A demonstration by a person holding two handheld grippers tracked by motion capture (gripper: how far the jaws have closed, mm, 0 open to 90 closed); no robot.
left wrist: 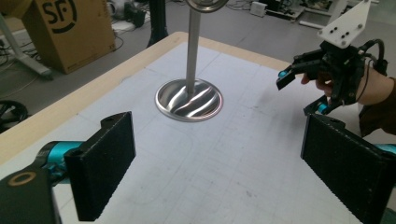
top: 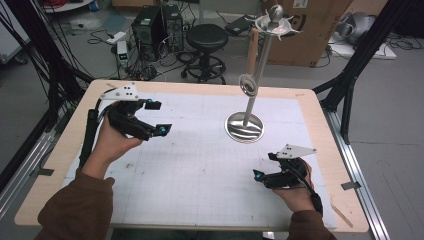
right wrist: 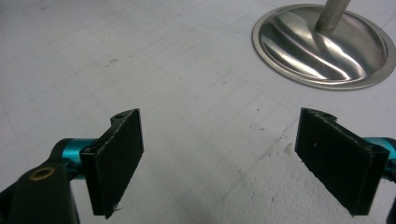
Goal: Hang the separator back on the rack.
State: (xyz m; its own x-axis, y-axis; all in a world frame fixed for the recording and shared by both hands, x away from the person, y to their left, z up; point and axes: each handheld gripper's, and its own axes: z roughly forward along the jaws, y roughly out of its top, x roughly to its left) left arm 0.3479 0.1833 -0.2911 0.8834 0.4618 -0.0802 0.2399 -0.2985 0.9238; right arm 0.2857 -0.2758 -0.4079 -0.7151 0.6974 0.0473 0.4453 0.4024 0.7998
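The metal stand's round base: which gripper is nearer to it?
Right. The right gripper sits just in front of the base; the left gripper is farther off to its left.

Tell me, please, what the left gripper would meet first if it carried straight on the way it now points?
Probably the metal stand: the open, empty left gripper looks along its jaws towards the round base, with bare white mat before it. Depth is hard to judge.
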